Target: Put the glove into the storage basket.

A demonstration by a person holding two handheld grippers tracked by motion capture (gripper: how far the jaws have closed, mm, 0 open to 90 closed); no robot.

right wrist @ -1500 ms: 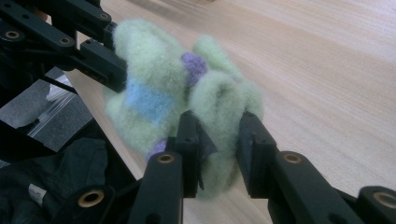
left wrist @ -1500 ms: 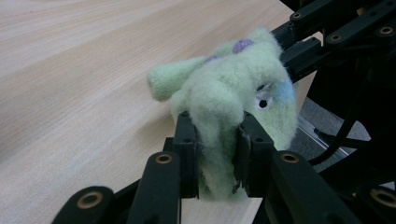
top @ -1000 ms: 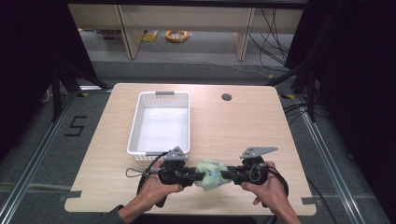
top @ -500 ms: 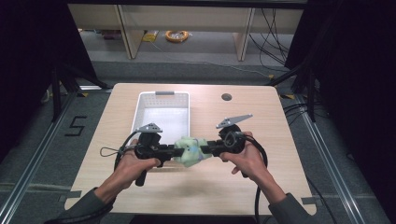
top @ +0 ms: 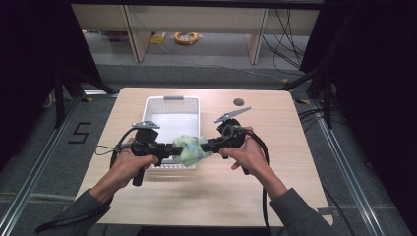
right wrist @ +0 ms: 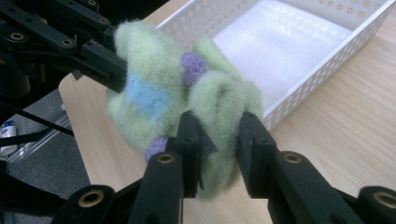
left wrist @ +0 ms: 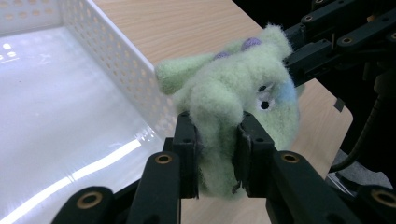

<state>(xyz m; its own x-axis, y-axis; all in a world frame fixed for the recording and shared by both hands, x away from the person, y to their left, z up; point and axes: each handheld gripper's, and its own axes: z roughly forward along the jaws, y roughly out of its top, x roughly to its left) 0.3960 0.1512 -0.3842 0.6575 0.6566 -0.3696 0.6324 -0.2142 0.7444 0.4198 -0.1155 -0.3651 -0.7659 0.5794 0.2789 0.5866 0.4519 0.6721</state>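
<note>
Floor marking "5" (top: 81, 132) beside the table (top: 275, 187); green plush toy (top: 189, 150) unlabelled.

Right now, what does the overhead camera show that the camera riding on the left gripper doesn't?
The high view takes in the person's hands, sleeves, the whole wooden table, the floor around it and shelving behind. The left gripper view gives the close detail: the toy's eye, purple spots and blue patch, and the holes in the basket's wall. Both show the green plush toy pinched by the left gripper and the right gripper, beside the white basket.
</note>
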